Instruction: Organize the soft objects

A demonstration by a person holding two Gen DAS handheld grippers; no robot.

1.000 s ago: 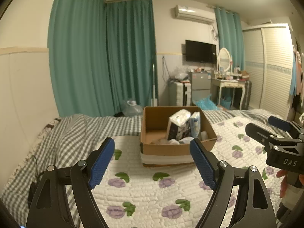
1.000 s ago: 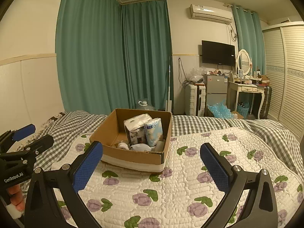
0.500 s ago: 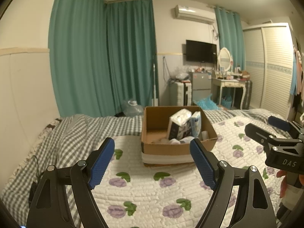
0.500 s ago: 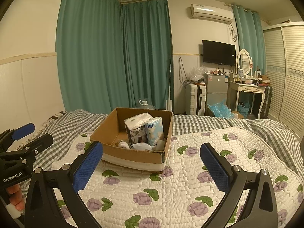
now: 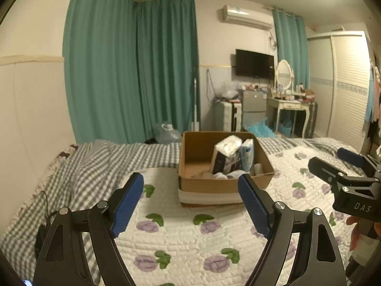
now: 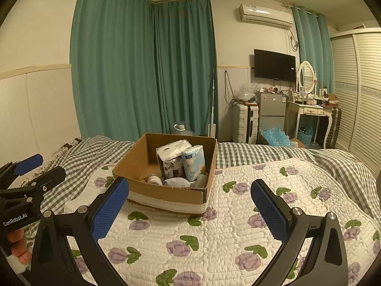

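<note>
1. A cardboard box (image 6: 166, 186) is seen standing on the floral quilt (image 6: 238, 226) of the bed, ahead of both tools and apart from them.
2. Inside the box, two tissue packs are stood upright at the far right: a white and dark pack (image 6: 172, 158) and a light blue pack (image 6: 194, 163), touching side by side. Their long axes are judged to run roughly vertical, with a slight lean to the left.
3. Small white soft items (image 6: 176, 181), possibly rolled socks, are seen lying low in front of the packs; their direction cannot be told.
4. The left part of the box floor is left bare.
5. The left tongs (image 5: 190, 202) are held wide open and nothing is gripped.
6. The right tongs (image 6: 190, 208) are likewise spread wide and empty.
7. No loose soft object is seen on the quilt or on the checked blanket (image 6: 273, 152), so the task is judged to be largely done; whether more items lie out of view cannot be told.
</note>
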